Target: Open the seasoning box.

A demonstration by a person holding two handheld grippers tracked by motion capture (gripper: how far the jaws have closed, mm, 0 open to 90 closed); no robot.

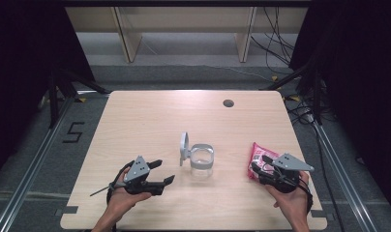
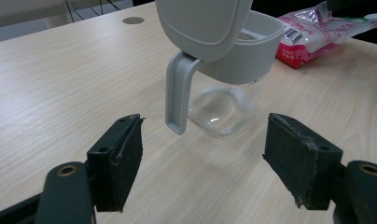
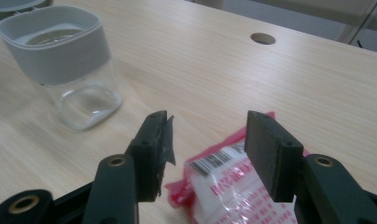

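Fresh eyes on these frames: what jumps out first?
Mid-table stands a clear plastic jar with a grey collar, its grey hinged lid flipped up on the left side. Near the right edge lies a pink-and-white crinkly plastic packet, with the right hand-held gripper open just over it. The left hand-held gripper is open too, aimed at the jar across the pale wooden table.

Jar [image 1: 202, 162] showing clear body, grey collar and lid; packet [image 1: 258, 158] showing pink-red with white; table [image 1: 150, 121] showing pale woodgrain.

A light wooden table [image 1: 135, 121] with a cable hole [image 1: 228, 103] (far side) — grey floor [image 1: 184, 72], black cables [image 1: 276, 43] beyond.
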